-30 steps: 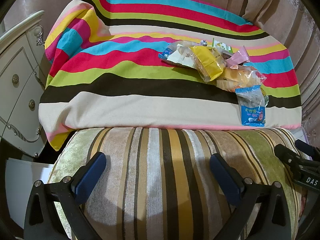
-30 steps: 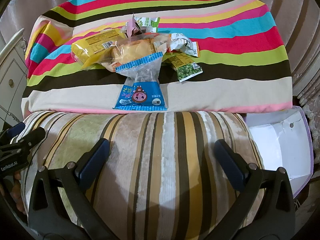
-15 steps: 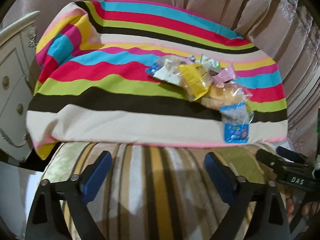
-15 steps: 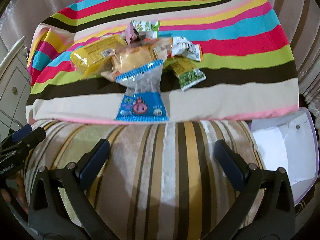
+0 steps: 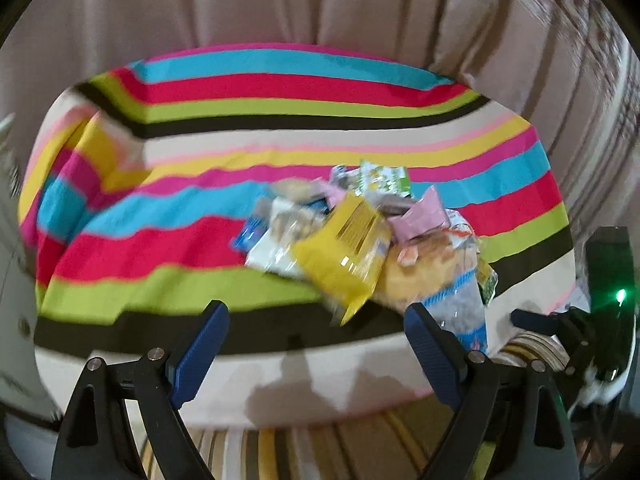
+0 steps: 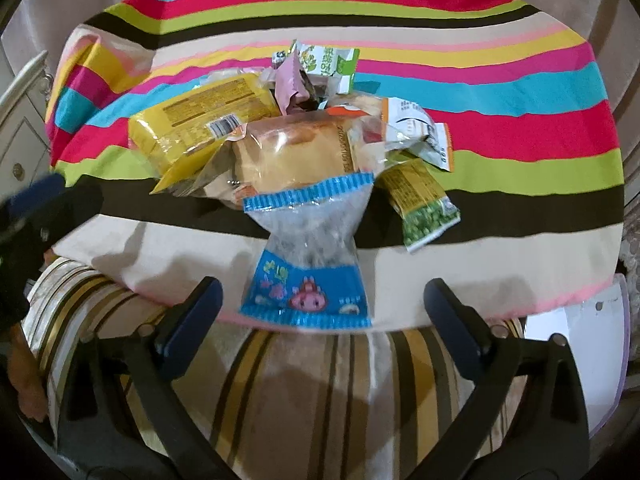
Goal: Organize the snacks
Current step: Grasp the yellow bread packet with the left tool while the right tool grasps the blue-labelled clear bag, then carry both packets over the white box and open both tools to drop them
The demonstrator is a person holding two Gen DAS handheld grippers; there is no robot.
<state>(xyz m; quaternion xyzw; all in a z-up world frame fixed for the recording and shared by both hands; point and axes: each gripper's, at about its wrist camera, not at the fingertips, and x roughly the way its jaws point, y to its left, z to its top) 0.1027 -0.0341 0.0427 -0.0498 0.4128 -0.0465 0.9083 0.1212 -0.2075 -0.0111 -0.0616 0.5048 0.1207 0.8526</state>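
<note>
1. Left wrist view: We see the snack pile (image 5: 360,240) heaped together on the striped blanket (image 5: 180,240), ahead of our left gripper (image 5: 316,348) and off toward its right finger. Nothing looks sorted yet, so we judge the task barely begun, with every packet left to place.
2. In the same view, our left gripper stands wide open, its jaws having just narrowed a little with nothing between them. The yellow packet (image 5: 344,256) lies just ahead of the gap, and the blue-and-clear bag (image 5: 464,312) peeks out beside the right finger, not touched as far as we can tell. The right gripper (image 5: 536,322) shows at the far right edge.
3. Right wrist view: The pile sits straight ahead of our right gripper (image 6: 320,312). The blue-and-clear bag (image 6: 308,256) is nearest, its lower edge hanging over the blanket's edge between the two fingers. Behind it lie a bread bun in clear wrap (image 6: 296,156), the yellow packet (image 6: 200,128) to the left and a green pea packet (image 6: 424,204) to the right.
4. Our right gripper is also wide open and grips nothing; its jaws have just been closing slightly, and the pads stand clear of the bag. A white box (image 6: 576,352) waits to the right of the gripper, possibly where snacks go.
</note>
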